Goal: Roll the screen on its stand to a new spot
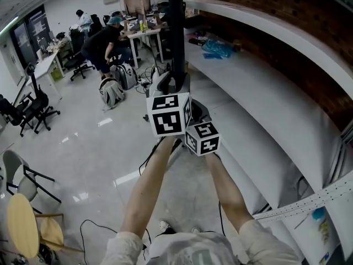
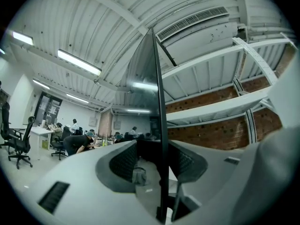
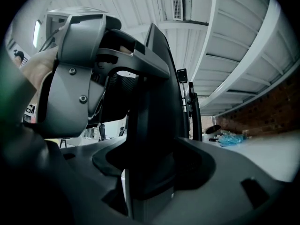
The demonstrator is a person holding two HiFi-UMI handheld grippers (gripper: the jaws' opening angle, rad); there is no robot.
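Cable (image 1: 87, 221) loose on the pale floor (image 1: 83, 164) nearest the feet, beside a round wooden top (image 1: 22, 225) and a grey chair (image 1: 25, 178) at lower left. Ahead of the outstretched forearms (image 1: 146, 186), left gripper (image 2: 157, 162) and right gripper (image 3: 155, 165) bunched together, nearly touching in the head view.

Hidden from the head camera, plain in the gripper views: left jaws narrowed onto the thin edge of the screen (image 2: 156, 93); right jaws closed round a thicker dark part lower on the same screen, with the left gripper's grey body clamped just above.

Stands upright, long axis vertical, thin edge toward the person. Edge-on to the head camera, a dark bar running off the top of the frame.

Hard on the right, a white curved ledge (image 1: 259, 93) under a brick wall (image 1: 287, 15), with a blue bag (image 1: 216, 48) lying on it. To the left, open glossy floor, though with backpacks (image 1: 113, 90) and more cables near the far side of the stand.

Farther off, office chairs (image 1: 33, 112), desks (image 1: 144, 35) and people (image 1: 102, 46) bent over them.
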